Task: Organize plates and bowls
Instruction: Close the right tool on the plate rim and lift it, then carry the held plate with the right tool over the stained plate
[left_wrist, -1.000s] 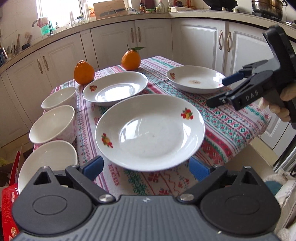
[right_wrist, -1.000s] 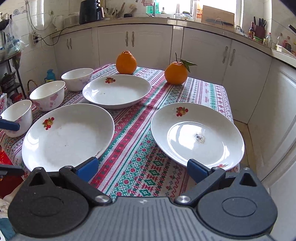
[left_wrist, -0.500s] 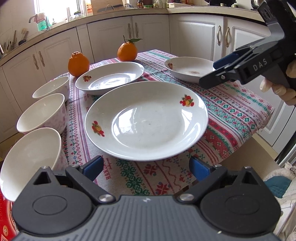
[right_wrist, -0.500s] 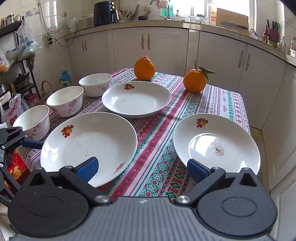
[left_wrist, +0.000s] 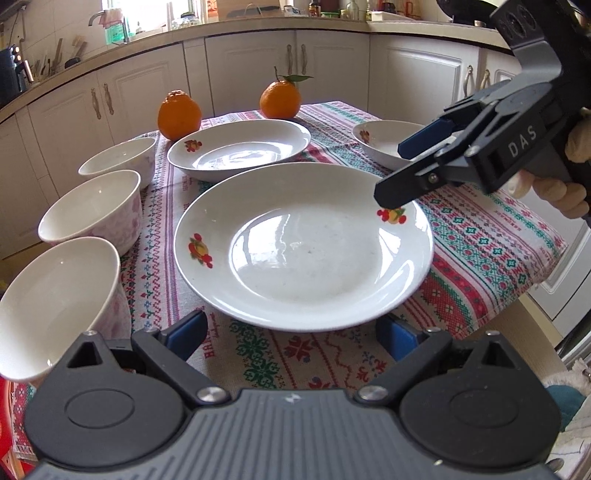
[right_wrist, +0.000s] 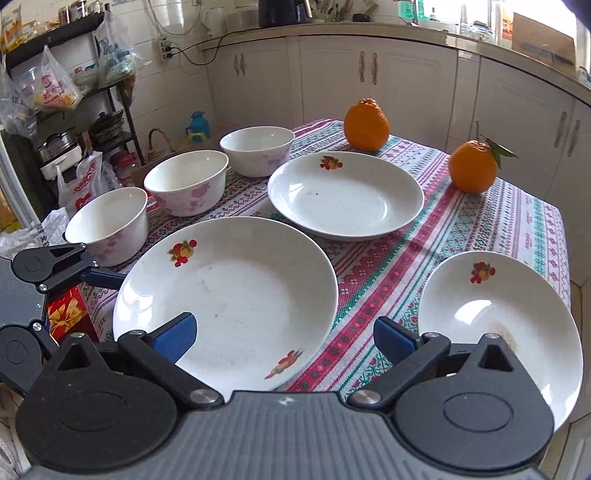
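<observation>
A: While the left gripper hangs over the near edge of the table, where do the plates sit?

B: On the patterned tablecloth. A big plate lies right in front of the left gripper, its near rim between the two blue pads. A second plate lies just behind it, and a smaller plate sits off to the right, partly hidden by the right gripper

A: And the bowls?

B: Three in a row down the left edge: a near bowl, a middle bowl and a far bowl, each close beside the next

A: Is the left gripper holding anything?

B: No. Its jaws stand wide and are closing a little; the big plate's rim is between them, but the pads do not press on it

A: What about the right gripper?

B: In its own view its pads are spread wide, with nothing gripped. One pad sits over the big plate, the other over the cloth beside the smaller plate. A hand holds its handle

A: Anything else on the table?

B: Two oranges at the far end, one behind the far bowl, the other with a green leaf on its stem
</observation>
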